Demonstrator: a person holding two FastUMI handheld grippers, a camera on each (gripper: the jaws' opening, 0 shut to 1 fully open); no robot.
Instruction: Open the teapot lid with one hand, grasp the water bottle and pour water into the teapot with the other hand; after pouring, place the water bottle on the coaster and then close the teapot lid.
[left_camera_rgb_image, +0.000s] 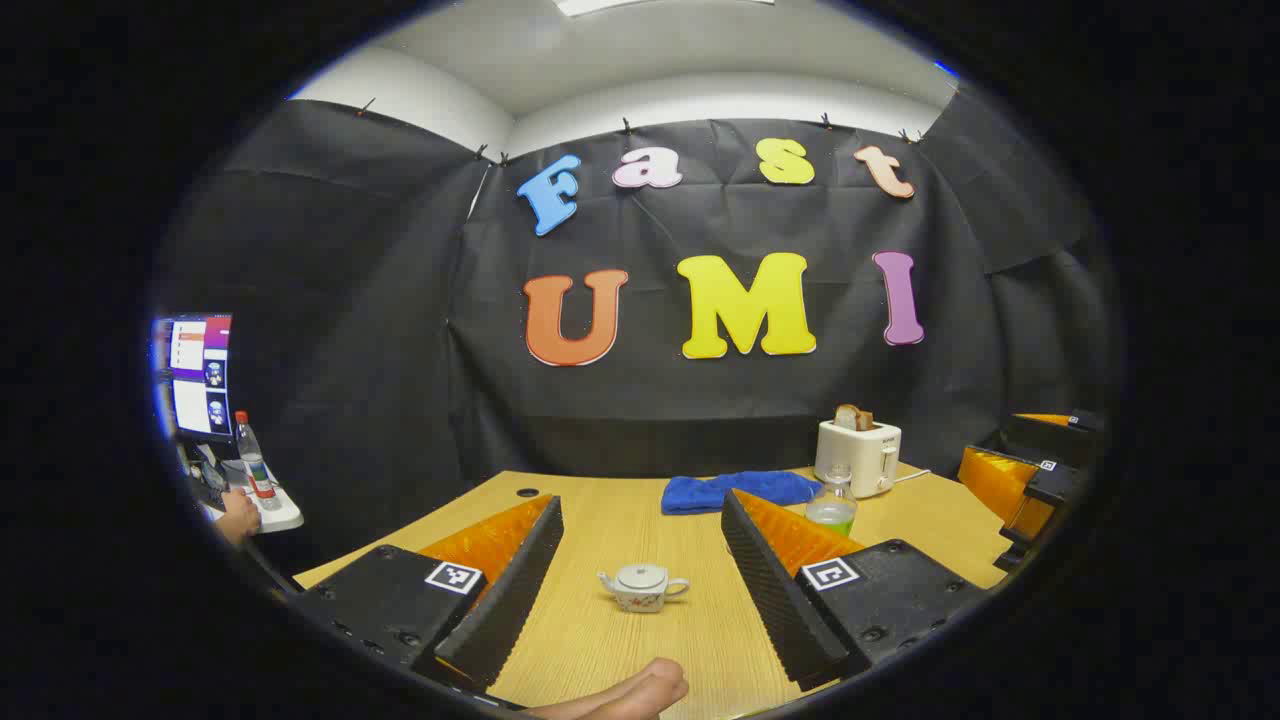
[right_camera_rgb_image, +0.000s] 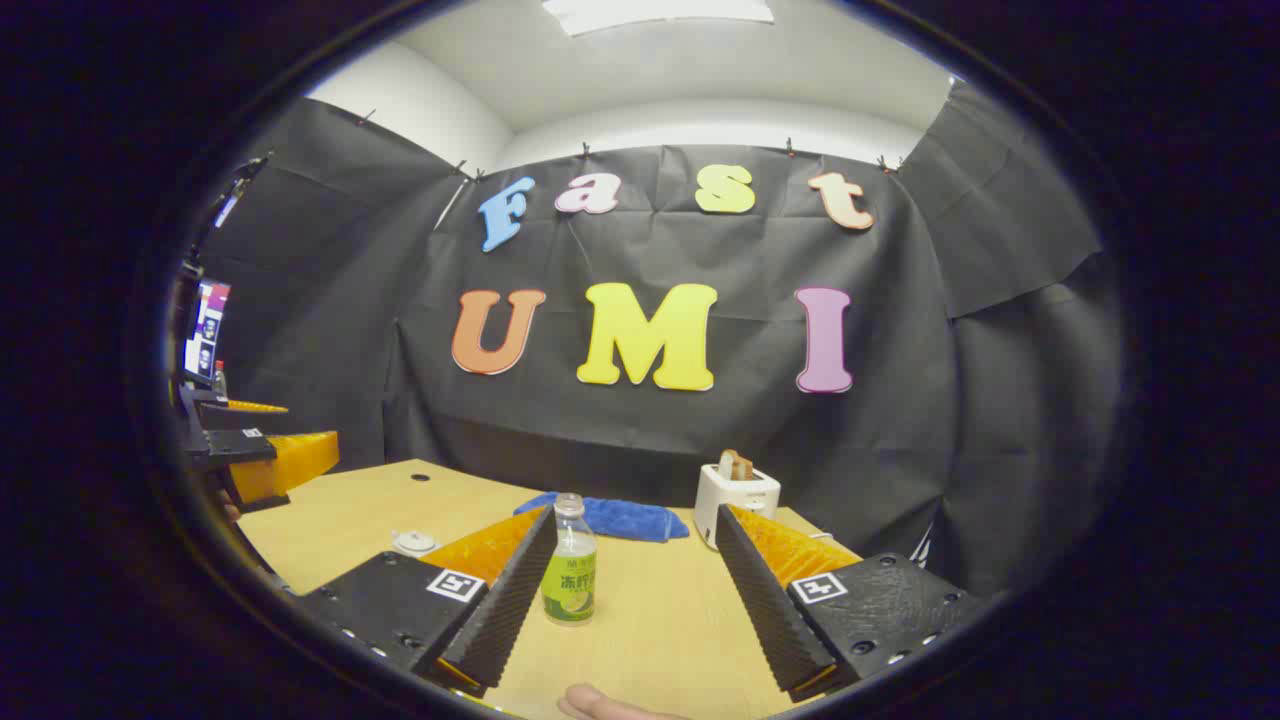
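Both sets of fingers are spread, holding nothing. The teapot (left_camera_rgb_image: 643, 586) sits lid-on ahead of the left gripper (left_camera_rgb_image: 640, 580); the bottle (right_camera_rgb_image: 570, 562) stands before the right gripper (right_camera_rgb_image: 630, 585). Centre on the lid knob, pinch gently, lift straight.

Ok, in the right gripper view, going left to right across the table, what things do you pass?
The other gripper at the table's left edge → teapot → water bottle → toaster. The blue towel lies behind the bottle, overlapping it, so I leave it out of the order.
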